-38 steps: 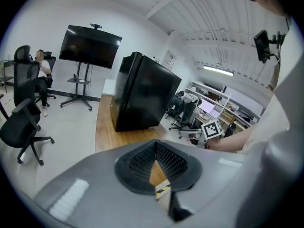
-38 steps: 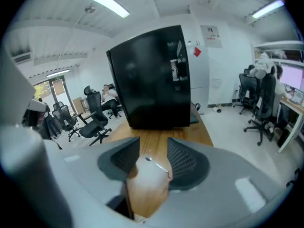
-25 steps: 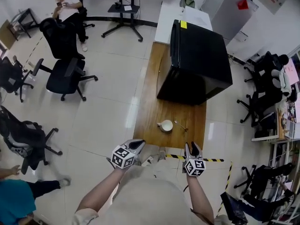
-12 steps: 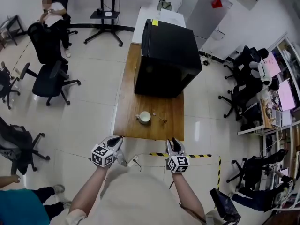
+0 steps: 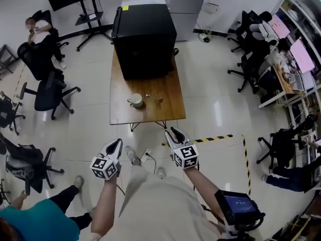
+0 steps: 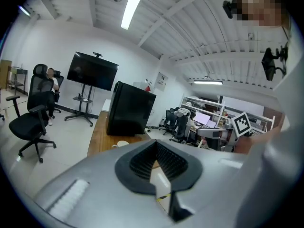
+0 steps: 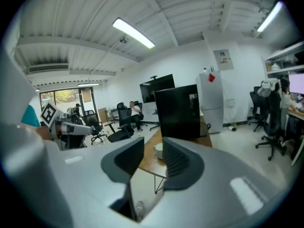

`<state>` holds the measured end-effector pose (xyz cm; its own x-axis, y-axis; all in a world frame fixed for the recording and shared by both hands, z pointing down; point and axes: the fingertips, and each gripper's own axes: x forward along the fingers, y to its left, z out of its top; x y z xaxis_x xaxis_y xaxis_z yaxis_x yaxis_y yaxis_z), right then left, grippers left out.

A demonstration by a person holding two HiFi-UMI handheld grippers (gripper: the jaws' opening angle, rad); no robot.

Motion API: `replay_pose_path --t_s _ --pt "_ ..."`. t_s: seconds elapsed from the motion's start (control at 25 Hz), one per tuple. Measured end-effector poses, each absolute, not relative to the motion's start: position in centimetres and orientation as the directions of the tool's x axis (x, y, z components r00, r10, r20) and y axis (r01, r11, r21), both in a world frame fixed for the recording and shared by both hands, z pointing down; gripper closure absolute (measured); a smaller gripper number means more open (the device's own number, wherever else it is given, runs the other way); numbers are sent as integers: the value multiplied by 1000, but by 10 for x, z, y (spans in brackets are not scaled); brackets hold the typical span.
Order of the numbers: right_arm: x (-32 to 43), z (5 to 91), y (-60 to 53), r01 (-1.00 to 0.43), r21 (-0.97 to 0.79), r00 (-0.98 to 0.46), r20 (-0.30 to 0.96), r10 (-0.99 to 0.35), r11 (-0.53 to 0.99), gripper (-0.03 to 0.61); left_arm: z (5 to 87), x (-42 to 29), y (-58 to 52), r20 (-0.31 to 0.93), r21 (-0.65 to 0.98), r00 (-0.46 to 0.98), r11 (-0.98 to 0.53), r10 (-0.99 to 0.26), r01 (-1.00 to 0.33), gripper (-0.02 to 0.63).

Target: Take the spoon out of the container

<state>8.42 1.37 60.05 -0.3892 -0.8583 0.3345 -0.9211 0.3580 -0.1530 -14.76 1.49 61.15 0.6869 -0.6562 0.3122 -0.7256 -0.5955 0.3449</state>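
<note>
A white cup (image 5: 135,101) stands on the wooden table (image 5: 170,109), near its front edge. The spoon (image 5: 153,98) lies flat on the tabletop just right of the cup, outside it. Both grippers hang over the floor, well short of the table. My left gripper (image 5: 114,145) has its tips together and holds nothing; in its own view the left gripper's (image 6: 156,144) pads meet at the far end. My right gripper (image 5: 174,134) is open with its jaws closing on nothing. In the right gripper view the cup (image 7: 158,149) shows through the gap of the right gripper (image 7: 153,148).
A large black box (image 5: 144,39) fills the far half of the table. Yellow-black tape (image 5: 210,138) runs along the floor to the right of my right gripper. A power strip (image 5: 146,155) lies on the floor between the grippers. Office chairs (image 5: 47,97) stand at the left.
The head view has swung and pulled back. The table with cup and spoon now sits higher and farther from both grippers, which hang lower over the floor. Cup and spoon have not moved on the table.
</note>
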Motion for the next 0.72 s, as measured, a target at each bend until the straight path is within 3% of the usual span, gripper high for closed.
replay_pose_path --t_s 0.16,0.36,0.72 --pt "85 615 43 -912 -144 -410 362 -837 385 456 615 -142 71 319 352 667 -569 -673 -743 611" --pt "62 615 59 -897 -12 -403 439 -803 443 465 627 -156 110 345 369 621 -506 -704 -779 611" --pt "45 589 65 -889 1 -412 438 -799 458 465 628 -149 110 369 364 646 -536 -668 -762 610"
